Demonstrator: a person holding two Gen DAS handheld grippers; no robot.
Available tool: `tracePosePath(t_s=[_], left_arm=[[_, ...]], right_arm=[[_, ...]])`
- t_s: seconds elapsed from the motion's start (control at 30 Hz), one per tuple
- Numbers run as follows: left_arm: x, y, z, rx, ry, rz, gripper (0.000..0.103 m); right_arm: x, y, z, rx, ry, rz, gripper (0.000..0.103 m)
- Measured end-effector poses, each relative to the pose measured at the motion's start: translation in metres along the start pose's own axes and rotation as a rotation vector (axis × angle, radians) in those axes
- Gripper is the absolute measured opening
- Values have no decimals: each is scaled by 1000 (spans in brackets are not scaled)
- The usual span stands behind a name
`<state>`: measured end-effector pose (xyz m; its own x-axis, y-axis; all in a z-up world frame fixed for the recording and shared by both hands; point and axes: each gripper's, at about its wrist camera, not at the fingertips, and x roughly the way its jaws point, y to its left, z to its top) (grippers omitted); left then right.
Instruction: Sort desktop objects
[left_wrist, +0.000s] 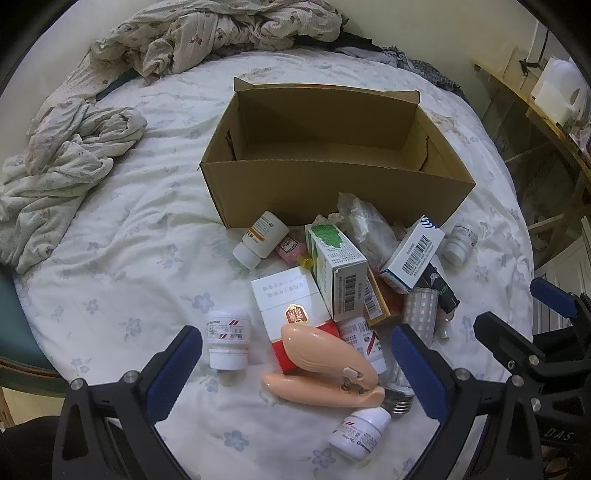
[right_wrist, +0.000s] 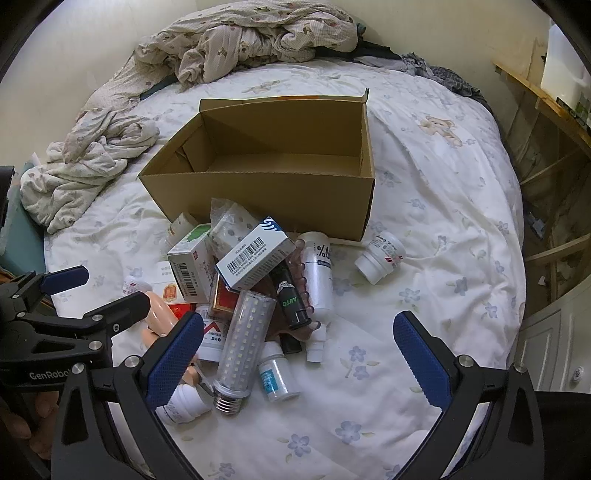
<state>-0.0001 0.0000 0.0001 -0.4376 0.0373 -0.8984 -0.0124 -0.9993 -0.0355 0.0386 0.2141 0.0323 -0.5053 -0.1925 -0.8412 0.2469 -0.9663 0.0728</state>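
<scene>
Left wrist view: the left gripper, its blue-padded jaws spread wide and holding nothing, hangs tilted down over a heap of clutter on a white, flower-printed bed sheet. Between its fingers lies a peach-coloured plastic handheld device, resting partly on a red-and-white cardboard carton. A white pill bottle with a red-striped label stands just beside the left finger; another white bottle lies nearer the camera. Beyond the heap, touching it, an open brown cardboard box sits empty near the middle of the bed. The right gripper shows at the right edge.

Right wrist view: the right gripper, jaws likewise wide apart and empty, is poised above the heap's near side. A clear LED corn bulb with a metal screw base and a small white bottle with a pale blue label lie between its fingers; a white-and-blue barcode carton and a black tube marked AUTO lie farther off, toward the box.

Sorting appears barely begun, with nothing yet boxed. The next move likely calls for lowering one gripper onto a single item and closing without dragging its neighbours.
</scene>
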Motion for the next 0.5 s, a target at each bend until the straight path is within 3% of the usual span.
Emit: tracePosePath(t_s=[0.5], left_arm=[[2,0,2,6,-8,-2,102]], right_arm=[[-2,2,0,-2,-15,-4,103]])
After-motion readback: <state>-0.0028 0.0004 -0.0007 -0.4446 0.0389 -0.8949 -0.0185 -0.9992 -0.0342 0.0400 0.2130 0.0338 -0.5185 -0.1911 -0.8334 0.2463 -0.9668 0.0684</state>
